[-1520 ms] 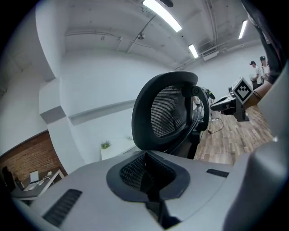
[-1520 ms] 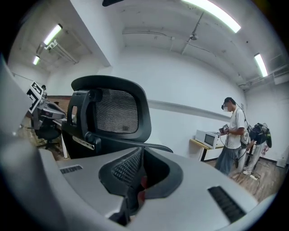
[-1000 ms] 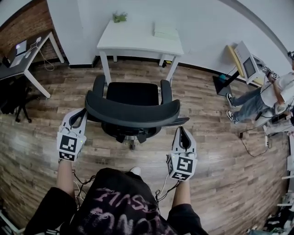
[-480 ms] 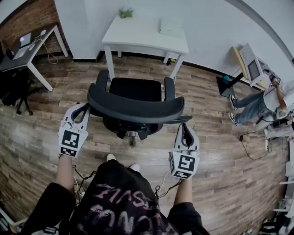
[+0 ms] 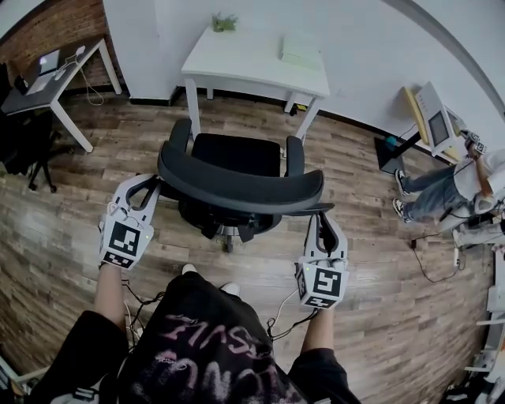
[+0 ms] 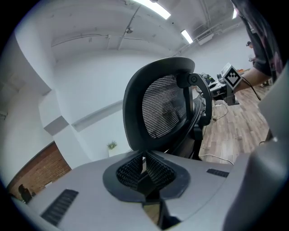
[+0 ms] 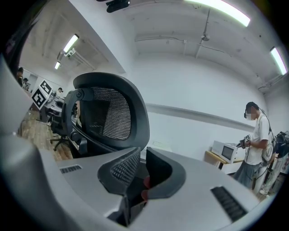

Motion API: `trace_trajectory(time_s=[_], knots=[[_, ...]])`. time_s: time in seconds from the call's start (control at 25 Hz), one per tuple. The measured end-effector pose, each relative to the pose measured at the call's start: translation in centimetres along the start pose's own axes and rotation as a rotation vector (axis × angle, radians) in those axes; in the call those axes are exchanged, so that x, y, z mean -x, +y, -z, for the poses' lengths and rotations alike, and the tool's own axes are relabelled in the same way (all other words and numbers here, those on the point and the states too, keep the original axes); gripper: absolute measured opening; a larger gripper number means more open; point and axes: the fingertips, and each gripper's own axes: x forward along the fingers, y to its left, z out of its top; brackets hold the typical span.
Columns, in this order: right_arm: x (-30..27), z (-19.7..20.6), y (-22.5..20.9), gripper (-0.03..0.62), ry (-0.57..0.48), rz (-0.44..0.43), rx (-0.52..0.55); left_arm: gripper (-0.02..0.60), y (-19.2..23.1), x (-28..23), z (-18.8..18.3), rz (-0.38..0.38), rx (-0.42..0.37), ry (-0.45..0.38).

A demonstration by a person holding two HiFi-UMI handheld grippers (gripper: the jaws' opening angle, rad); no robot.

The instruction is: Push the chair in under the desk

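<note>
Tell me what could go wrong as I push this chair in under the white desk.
1. The armrests look about as wide apart as the desk legs, so one may catch a leg if the chair drifts.
2. The left gripper and right gripper sit at the ends of the curved backrest, gripping nothing; an uneven push could swivel the chair or let a gripper slip off.

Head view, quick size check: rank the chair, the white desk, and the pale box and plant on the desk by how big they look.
1. chair, though its nearness to the camera inflates it
2. white desk
3. pale box
4. plant
</note>
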Motion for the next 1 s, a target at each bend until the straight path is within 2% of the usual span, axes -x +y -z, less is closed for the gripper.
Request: trace_trajectory(time_s=[0.12,0.2,0.32,0.48,0.64,0.8,1.0], knots=[[0.0,0.1,0.1,0.106,0.003,-0.020,-0.002,0.038,-0.3,-0.1,-0.1,0.017,0.000,-0.004],[0.0,0.1,0.3,0.117,0.001,-0.030,0.003,0.090,-0.6,-0.2,-0.1,0.035,-0.008,-0.004],[0.0,0.0,0.6,0.144,0.009,-0.058,0.023,0.133,-1.2,-0.2,-0.2,0.069,-0.032,0.003],[0.1,0.1,0.9,0.182,0.026,-0.094,0.077,0.158,-1.7,-0.1,-0.2,0.095,-0.075,0.022],[0.1,0.4,1.4,0.192,0.054,-0.130,0.177,0.179,-1.6,0.5,-0.6,0.110,-0.150,0.038],[0.0,1.0,1.9,0.193,0.107,-0.166,0.333,0.189,-1.8,0.6,0.1,0.176,-0.225,0.087],[-0.4,1.3,2.3,0.193,0.144,-0.233,0.449,0.198,-2.7,0.1,1.6,0.267,-0.343,0.190]])
